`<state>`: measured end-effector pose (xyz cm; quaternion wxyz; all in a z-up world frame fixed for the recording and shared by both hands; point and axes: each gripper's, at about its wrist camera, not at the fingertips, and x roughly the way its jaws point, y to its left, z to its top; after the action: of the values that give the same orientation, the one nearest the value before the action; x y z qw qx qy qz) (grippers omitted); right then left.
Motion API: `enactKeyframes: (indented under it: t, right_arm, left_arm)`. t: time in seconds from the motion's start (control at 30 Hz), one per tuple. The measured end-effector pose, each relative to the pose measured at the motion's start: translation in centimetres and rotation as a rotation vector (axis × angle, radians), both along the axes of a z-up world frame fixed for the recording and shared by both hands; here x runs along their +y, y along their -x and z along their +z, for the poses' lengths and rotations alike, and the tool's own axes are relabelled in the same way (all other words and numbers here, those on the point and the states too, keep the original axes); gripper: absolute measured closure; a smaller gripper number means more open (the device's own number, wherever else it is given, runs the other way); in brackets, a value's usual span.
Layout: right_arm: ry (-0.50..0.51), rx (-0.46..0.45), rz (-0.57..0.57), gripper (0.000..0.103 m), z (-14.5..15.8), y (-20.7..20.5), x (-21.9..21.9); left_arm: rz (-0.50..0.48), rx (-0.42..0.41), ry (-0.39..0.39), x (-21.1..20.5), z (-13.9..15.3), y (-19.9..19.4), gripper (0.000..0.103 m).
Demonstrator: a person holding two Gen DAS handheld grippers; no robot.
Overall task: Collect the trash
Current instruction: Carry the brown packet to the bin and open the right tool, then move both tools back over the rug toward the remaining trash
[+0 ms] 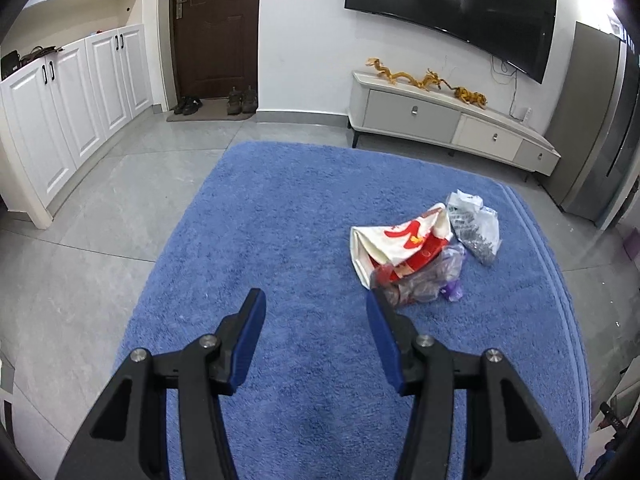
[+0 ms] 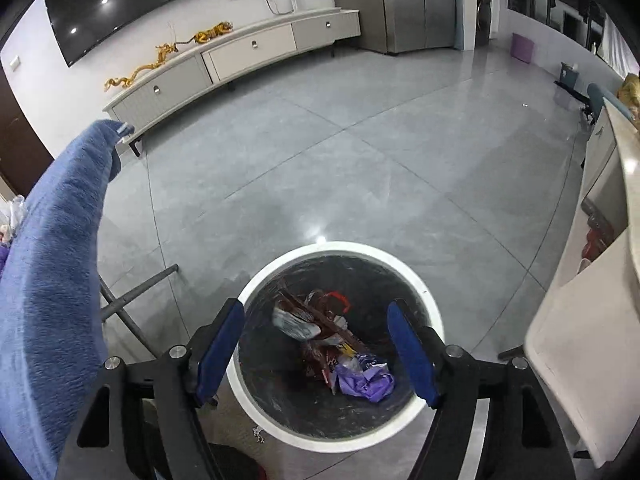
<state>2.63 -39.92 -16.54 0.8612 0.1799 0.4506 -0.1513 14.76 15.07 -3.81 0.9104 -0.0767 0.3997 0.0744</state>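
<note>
**A:** ok so what's the left gripper (image 1: 316, 300) doing right now? Looks like it's just hanging over the blue cloth (image 1: 280, 220) on the bench.

**B:** Yep, jaws spread apart, nothing in them. The trash pile is a bit ahead and off toward the bench's right edge: a white and red paper bag (image 1: 400, 240) lying on its side, a clear plastic bag (image 1: 420, 280) with brownish bits in it touching the bag's near side, and a grey-printed wrapper (image 1: 474, 226) right against its far side. The right-hand jaw tip sits just beside the clear bag, can't tell if it touches.

**A:** And the right gripper (image 2: 316, 340)?

**B:** That one's off the bench, pointing down at the round white-rimmed bin (image 2: 434, 316) on the grey tile floor (image 2: 340, 160). Jaws released, wide apart, nothing pinched between them. You see straight past them into the black liner.

**A:** Anything in the bin already?

**B:** A crumpled purple wrapper (image 2: 368, 380) on the near side, a dark red wrapper (image 2: 320, 320) across the middle, and a whitish one (image 2: 292, 322) next to that.

**A:** And the blue thing on the left of that view?

**B:** Same blue cloth, the bench's right edge hanging down beside the bin.
</note>
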Motion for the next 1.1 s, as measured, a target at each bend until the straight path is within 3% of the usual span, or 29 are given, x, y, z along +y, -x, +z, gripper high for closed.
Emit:
enactKeyframes:
  t: [0.23,0.53,0.67,0.87,1.1]
  right_arm:
    - [0.005,-0.075,-0.018,0.031,3.4,2.1,0.3]
    - [0.03,-0.261,0.077,0.028,13.3,4.7,2.7]
    - [0.045,-0.335,0.148,0.028,17.6,5.2,4.7]
    - [0.06,-0.422,0.216,0.024,22.8,5.2,6.7]
    - [-0.006,-0.481,0.317,0.023,26.1,2.8,8.6]
  left_arm:
    - [-0.047,-0.048,0.022,-1.5,1.5,1.5,0.053]
    - [-0.025,-0.088,-0.006,-0.4,2.8,2.2,0.053]
    - [-0.033,-0.101,0.023,0.5,3.0,2.9,0.053]
    - [0.038,-0.054,0.034,4.5,1.5,1.5,0.053]
    - [0.125,-0.025,0.018,8.7,1.0,-1.8,0.053]
